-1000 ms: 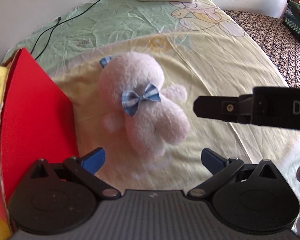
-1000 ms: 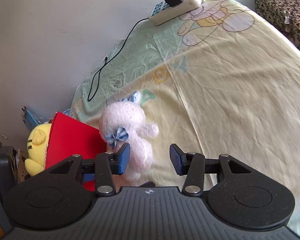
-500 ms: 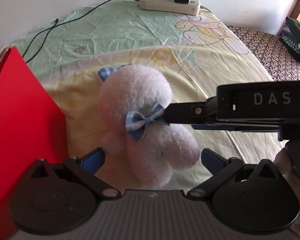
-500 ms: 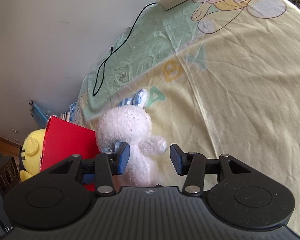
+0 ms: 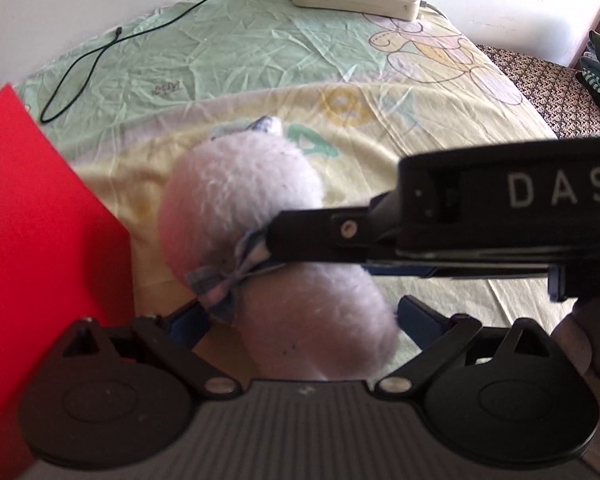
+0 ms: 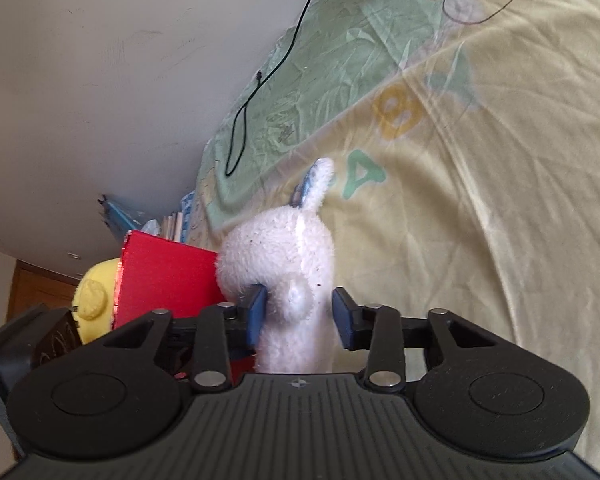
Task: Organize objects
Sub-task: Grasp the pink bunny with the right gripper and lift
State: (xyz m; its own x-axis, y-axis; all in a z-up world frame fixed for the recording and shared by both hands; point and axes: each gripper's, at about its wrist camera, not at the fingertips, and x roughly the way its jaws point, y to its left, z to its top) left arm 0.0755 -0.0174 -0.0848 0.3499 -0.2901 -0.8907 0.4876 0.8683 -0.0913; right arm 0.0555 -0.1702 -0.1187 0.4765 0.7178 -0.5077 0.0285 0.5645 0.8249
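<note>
Here the fluffy pink plush rabbit [image 6: 288, 264], checked bow [image 5: 220, 280], sits between both claws' parted pads.

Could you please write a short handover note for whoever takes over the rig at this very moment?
Right gripper: open, fingers on either side of the pink plush rabbit at its neck, not yet shut on it.
Left gripper: open, low in front of the rabbit's body, holding nothing.
The rabbit is on the yellow and green bedsheet, right beside the red box. A yellow plush toy sits behind the box's red wall.
Done: right gripper lined up for the grasp.
Left: shut on the rabbit and, probably, move it into the red box.
</note>
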